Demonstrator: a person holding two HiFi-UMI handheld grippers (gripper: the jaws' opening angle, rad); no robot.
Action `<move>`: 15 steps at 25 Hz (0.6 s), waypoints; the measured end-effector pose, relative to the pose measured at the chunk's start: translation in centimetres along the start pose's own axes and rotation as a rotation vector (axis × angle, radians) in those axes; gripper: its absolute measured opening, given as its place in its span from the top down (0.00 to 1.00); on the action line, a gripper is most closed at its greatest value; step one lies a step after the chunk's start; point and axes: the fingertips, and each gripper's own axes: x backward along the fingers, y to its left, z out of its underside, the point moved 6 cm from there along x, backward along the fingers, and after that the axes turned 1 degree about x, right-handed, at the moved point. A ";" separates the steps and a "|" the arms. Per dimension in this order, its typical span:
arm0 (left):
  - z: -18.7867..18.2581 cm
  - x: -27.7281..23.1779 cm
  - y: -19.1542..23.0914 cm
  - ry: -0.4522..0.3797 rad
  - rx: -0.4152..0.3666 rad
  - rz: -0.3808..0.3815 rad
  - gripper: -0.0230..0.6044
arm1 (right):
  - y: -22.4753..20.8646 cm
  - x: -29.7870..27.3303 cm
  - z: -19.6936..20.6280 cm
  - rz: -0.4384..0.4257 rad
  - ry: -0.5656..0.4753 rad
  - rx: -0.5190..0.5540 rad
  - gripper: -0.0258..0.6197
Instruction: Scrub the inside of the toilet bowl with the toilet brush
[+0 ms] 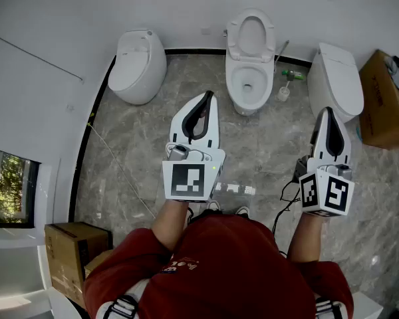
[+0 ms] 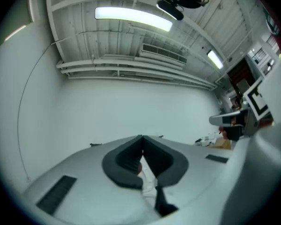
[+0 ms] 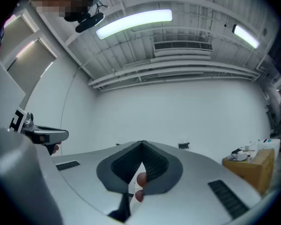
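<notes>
Head view shows the toilet brush [image 1: 283, 92] standing just right of the open toilet [image 1: 247, 104], untouched. Left gripper [image 1: 209, 96] and right gripper [image 1: 328, 110] hang short of that toilet, jaws pressed together, empty. Best to spread the right jaws first, then grasp the handle high for reach.

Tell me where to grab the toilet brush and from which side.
Grip the brush by its thin handle near the top: it slants up free toward the wall, while the head sits low on the floor beside the bowl. Come in from the near side with the right claw, likely the nearer one.
</notes>
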 end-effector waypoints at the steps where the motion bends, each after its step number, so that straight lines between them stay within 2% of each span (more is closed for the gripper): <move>1: 0.0 0.1 -0.3 0.007 -0.004 0.012 0.96 | -0.1 0.2 0.0 -0.002 -0.006 -0.002 0.97; 15: 1.3 0.2 -3.6 0.034 0.006 0.005 0.96 | -2.1 1.4 1.4 -0.013 0.018 -0.018 0.97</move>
